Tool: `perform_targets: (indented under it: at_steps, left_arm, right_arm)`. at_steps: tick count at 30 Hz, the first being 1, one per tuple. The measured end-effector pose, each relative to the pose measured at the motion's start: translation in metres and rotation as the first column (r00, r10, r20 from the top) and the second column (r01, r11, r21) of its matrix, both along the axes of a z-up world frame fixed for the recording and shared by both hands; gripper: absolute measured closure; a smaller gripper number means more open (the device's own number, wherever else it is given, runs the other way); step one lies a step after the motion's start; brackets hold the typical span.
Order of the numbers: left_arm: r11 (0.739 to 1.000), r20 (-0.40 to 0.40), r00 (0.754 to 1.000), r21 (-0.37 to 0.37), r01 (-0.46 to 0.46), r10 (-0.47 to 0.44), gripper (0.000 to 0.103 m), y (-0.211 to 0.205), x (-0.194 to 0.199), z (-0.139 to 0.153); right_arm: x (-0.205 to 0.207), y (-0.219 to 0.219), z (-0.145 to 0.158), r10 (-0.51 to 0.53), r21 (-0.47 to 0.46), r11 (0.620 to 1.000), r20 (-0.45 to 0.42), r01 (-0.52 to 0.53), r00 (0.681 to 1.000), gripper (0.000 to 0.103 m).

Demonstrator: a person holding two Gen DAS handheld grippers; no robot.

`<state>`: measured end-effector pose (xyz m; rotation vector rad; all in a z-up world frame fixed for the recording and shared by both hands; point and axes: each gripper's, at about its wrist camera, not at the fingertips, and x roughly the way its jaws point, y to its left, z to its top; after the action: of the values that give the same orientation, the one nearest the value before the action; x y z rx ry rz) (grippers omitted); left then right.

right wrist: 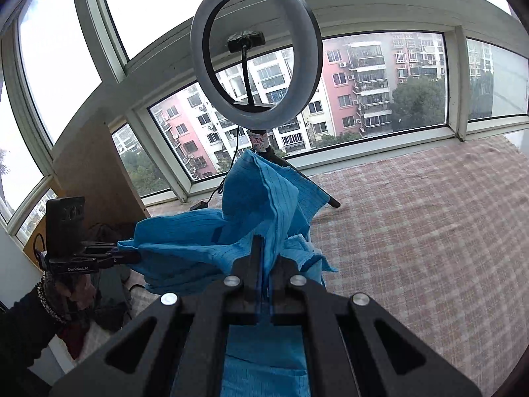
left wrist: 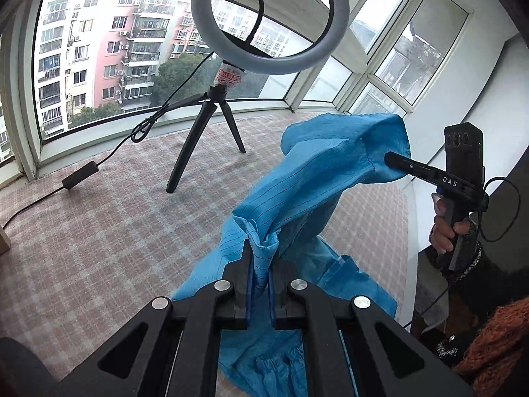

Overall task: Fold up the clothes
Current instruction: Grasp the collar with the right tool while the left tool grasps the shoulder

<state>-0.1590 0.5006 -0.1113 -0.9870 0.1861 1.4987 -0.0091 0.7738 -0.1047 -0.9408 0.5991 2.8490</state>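
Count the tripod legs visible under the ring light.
3, seen from the left wrist: one long leg slanting down-left, one down-right, one reaching left toward the window. All stand on the checked cloth.

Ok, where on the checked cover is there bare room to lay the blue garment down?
Free: the checked cover right of the tripod, and the patch left of it, this side of the cable. Crowded: around the tripod legs and cable by the window. Both tools, left tool and right tool, hold the garment up.

Blue garment with thin dark stripes; pink-and-grey checked cover; black tripod, seemingly pale grey ring light.
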Motion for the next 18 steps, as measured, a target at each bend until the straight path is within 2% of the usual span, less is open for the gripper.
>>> perform_targets:
  at_steps: [4,8,11,12,14,15,16,17,18]
  left_arm:
    - [0.997,0.003,0.998,-0.045,0.055,-0.055,0.097,-0.034,0.062,-0.009]
    - [0.986,0.029,0.994,-0.126,0.111,-0.108,0.096,-0.059,0.107,-0.04]
    - [0.972,0.055,0.992,-0.203,0.119,-0.11,0.093,-0.072,0.126,-0.065]
    - [0.969,0.068,0.992,-0.217,0.121,-0.109,0.091,-0.075,0.131,-0.068]
    - [0.963,0.075,0.989,-0.227,0.145,-0.131,0.091,-0.083,0.141,-0.065]
    - [0.961,0.069,0.987,-0.227,0.159,-0.146,0.091,-0.088,0.146,-0.06]
    - [0.959,0.059,0.985,-0.225,0.174,-0.165,0.091,-0.09,0.151,-0.054]
    - [0.956,0.049,0.982,-0.222,0.19,-0.184,0.088,-0.093,0.155,-0.047]
    - [0.954,0.036,0.979,-0.221,0.204,-0.201,0.082,-0.094,0.159,-0.043]
  right_arm:
    - [0.075,-0.038,-0.015,-0.045,-0.009,0.999,0.074,0.046,0.996,0.101]
    - [0.13,-0.065,-0.056,-0.068,-0.081,0.993,0.208,0.087,0.976,0.101]
    - [0.15,-0.082,-0.099,-0.036,-0.119,0.989,0.361,0.085,0.932,0.101]
    - [0.154,-0.087,-0.113,-0.01,-0.14,0.987,0.411,0.074,0.912,0.101]
    - [0.161,-0.096,-0.13,0.01,-0.12,0.991,0.489,0.057,0.873,0.101]
    - [0.164,-0.1,-0.136,0.017,-0.11,0.993,0.521,0.047,0.853,0.1]
    - [0.167,-0.102,-0.133,0.019,-0.092,0.995,0.527,0.035,0.849,0.1]
    - [0.169,-0.103,-0.13,0.02,-0.074,0.997,0.534,0.022,0.846,0.1]
    - [0.172,-0.105,-0.127,0.022,-0.056,0.998,0.54,0.01,0.842,0.095]
